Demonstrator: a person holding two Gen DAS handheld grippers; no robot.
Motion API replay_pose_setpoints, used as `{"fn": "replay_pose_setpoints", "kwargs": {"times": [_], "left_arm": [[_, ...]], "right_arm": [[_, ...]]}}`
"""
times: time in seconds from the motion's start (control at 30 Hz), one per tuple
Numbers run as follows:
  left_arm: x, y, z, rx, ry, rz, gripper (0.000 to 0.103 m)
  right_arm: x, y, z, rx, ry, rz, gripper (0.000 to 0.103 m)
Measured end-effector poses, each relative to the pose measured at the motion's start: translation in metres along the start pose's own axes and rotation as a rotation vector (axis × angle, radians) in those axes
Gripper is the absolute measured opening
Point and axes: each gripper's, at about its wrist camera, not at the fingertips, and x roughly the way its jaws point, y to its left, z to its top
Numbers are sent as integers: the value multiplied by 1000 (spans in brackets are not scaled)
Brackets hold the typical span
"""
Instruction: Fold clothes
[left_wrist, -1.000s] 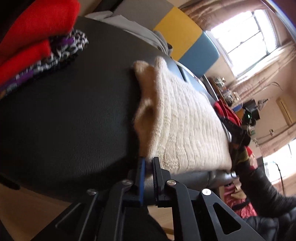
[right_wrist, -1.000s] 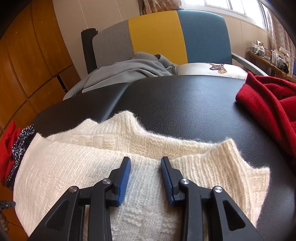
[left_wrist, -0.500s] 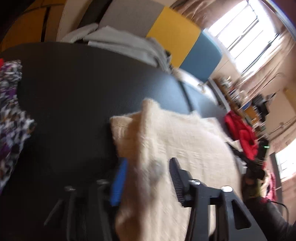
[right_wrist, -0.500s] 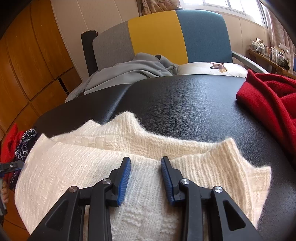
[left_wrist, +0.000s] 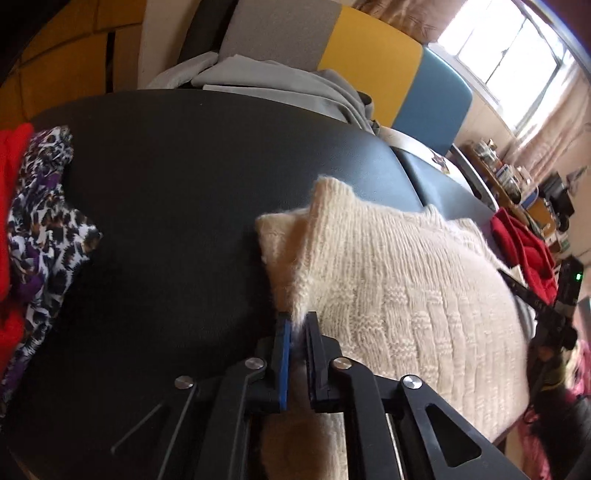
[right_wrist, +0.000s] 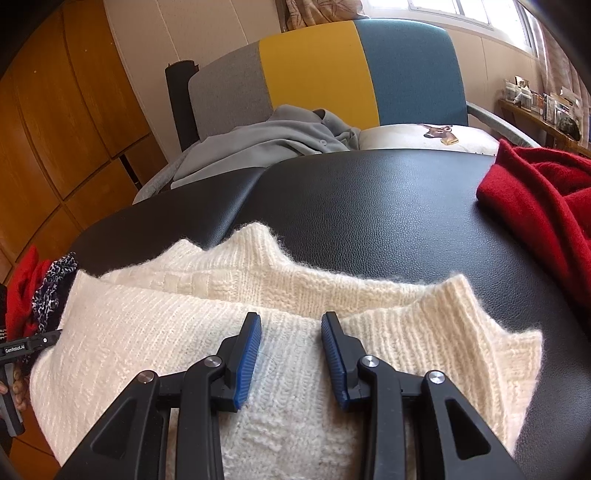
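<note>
Left claw (left_wrist: 298, 325) clamped on the edge of a cream cable-knit wool sweater (left_wrist: 399, 302) lying on the black leather surface (left_wrist: 177, 192); right claw (right_wrist: 291, 332) apart above the sweater's middle.

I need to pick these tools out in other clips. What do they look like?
The left tool and the right tool match: matte black angular linkage arms with triangular cut-outs and silver round-headed screws at the joints. Ribbed blue pads line the right tool's fingers. Seen from the right wrist view, the left tool's side carries small white lettering.
</note>
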Motion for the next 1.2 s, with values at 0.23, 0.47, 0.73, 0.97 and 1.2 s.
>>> {"fn": "replay_pose_setpoints", "kwargs": {"times": [0.23,0.47,0.73,0.97,1.2], "left_arm": [[-6,4,13,-10,6,-65,64],[28,-4,25,20,117,-162,67],[38,0,27,-21,191,-303,28],[12,12,20,-167,98,-335,16],[-13,9,47,-173,50,-335,16]], "right_arm": [[0,1,0,2,-1,1,34],[0,0,-1,3,-1,2,34],[0,-2,-1,20,-5,21,34],[0,-1,1,23,10,18,34],[-49,7,-1,-87,68,175,34]]}}
